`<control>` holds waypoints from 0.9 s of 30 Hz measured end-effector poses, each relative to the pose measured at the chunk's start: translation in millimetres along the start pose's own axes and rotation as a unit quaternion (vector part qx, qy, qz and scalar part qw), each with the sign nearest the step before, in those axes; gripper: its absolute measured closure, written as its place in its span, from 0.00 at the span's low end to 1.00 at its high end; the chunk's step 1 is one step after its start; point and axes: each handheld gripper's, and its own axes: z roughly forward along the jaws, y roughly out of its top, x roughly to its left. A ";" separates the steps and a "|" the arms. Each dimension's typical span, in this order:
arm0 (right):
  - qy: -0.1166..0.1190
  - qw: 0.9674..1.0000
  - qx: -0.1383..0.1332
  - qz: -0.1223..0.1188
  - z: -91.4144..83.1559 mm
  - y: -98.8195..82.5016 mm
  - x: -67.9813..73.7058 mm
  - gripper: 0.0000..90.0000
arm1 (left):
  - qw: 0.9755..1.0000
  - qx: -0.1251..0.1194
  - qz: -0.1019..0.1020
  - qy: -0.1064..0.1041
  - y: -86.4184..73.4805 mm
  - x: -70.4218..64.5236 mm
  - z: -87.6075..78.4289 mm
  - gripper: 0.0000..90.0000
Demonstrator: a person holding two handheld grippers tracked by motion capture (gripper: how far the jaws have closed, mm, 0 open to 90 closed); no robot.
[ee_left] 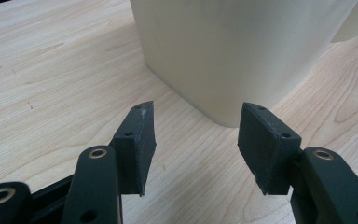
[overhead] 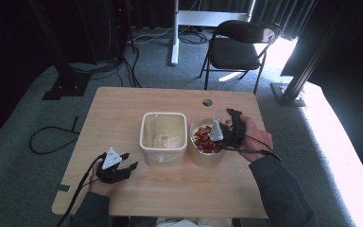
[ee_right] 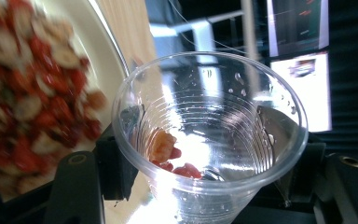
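**Clear cup held over the fruit bowl**

Gripped between the right gripper's jaws, a clear plastic cup holds a few red and pale pieces; beside it sits the round bowl of red bits, right of the square tub; left gripper rests wide open and empty on the table, near the tub.

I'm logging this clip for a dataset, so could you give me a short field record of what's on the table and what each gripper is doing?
surface: wooden table
held item: clear plastic cup, a few red and tan pieces inside
right gripper: shut on the cup, beside the round bowl
round bowl: red and pale food pieces
square tub: cream, left of the bowl
left gripper: open, nothing between its fingers, facing the tub's wall
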 end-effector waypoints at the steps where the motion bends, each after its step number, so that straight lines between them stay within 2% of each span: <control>1: 0.010 1.000 -0.009 0.022 -0.6 -3.6 -3.2 0.38 | 1.000 -0.001 0.000 0.000 0.1 0.0 0.0 0.52; 2: 0.024 0.998 -0.023 0.058 -1.7 -9.5 -7.7 0.38 | 1.000 -0.001 0.000 0.000 0.1 -0.1 0.1 0.52; 3: 0.032 0.996 -0.031 0.075 -2.0 -13.1 -10.7 0.38 | 1.000 0.000 0.000 0.001 0.1 -0.3 0.2 0.52; 4: 0.044 0.993 -0.041 0.100 -2.3 -17.9 -14.4 0.38 | 1.000 0.000 0.000 0.000 0.1 -0.5 0.4 0.52; 5: 0.044 0.993 -0.041 0.100 -2.3 -17.9 -14.4 0.38 | 1.000 0.000 0.000 0.000 0.1 -0.5 0.4 0.52; 6: 0.057 0.989 -0.051 0.126 -2.6 -22.5 -17.7 0.38 | 1.000 0.000 0.000 0.000 0.1 -0.5 0.4 0.52; 7: 0.083 0.977 -0.074 0.181 -2.2 -32.7 -24.0 0.38 | 1.000 0.001 0.000 0.000 0.1 -1.0 0.8 0.52; 10: 0.115 0.957 -0.097 0.248 -0.7 -46.0 -32.4 0.38 | 1.000 0.001 0.000 0.001 0.1 -0.9 0.8 0.52; 11: 0.115 0.957 -0.097 0.248 -0.7 -46.0 -32.4 0.38 | 1.000 0.001 0.000 0.001 0.1 -0.9 0.8 0.52; 12: 0.126 0.949 -0.104 0.269 0.0 -50.1 -34.9 0.38 | 1.000 0.002 0.000 0.001 0.1 -0.8 0.7 0.52; 13: 0.143 0.935 -0.116 0.303 1.3 -56.6 -38.9 0.38 | 1.000 0.001 0.000 0.001 0.0 -0.7 0.7 0.52; 14: 0.152 0.928 -0.121 0.319 1.8 -59.2 -40.6 0.38 | 1.000 0.002 0.001 0.001 0.1 -0.6 0.6 0.52; 18: 0.193 0.892 -0.149 0.381 4.1 -69.9 -47.2 0.38 | 1.000 0.002 0.001 0.001 0.2 -0.6 0.5 0.52; 19: 0.201 0.884 -0.155 0.393 4.5 -72.1 -48.3 0.38 | 1.000 0.002 0.001 0.001 0.2 -0.6 0.5 0.52; 20: 0.206 0.879 -0.158 0.400 4.7 -73.1 -48.8 0.38 | 1.000 0.002 0.001 0.001 0.1 -0.6 0.4 0.52; 21: 0.212 0.873 -0.163 0.408 5.0 -73.9 -49.2 0.38 | 1.000 0.002 0.001 0.001 0.1 -0.6 0.4 0.52; 22: 0.215 0.869 -0.166 0.414 5.0 -74.5 -49.2 0.38 | 1.000 0.002 0.001 0.001 0.1 -0.6 0.5 0.52; 23: 0.215 0.869 -0.166 0.414 5.0 -74.5 -49.2 0.38 | 1.000 0.002 0.001 0.001 0.1 -0.6 0.5 0.52; 25: 0.220 0.865 -0.169 0.417 5.0 -74.1 -47.7 0.37 | 1.000 0.002 0.001 0.001 0.1 -0.7 0.7 0.52; 27: 0.222 0.866 -0.169 0.414 4.6 -71.9 -46.3 0.37 | 1.000 0.003 0.001 0.001 0.0 -0.6 0.9 0.52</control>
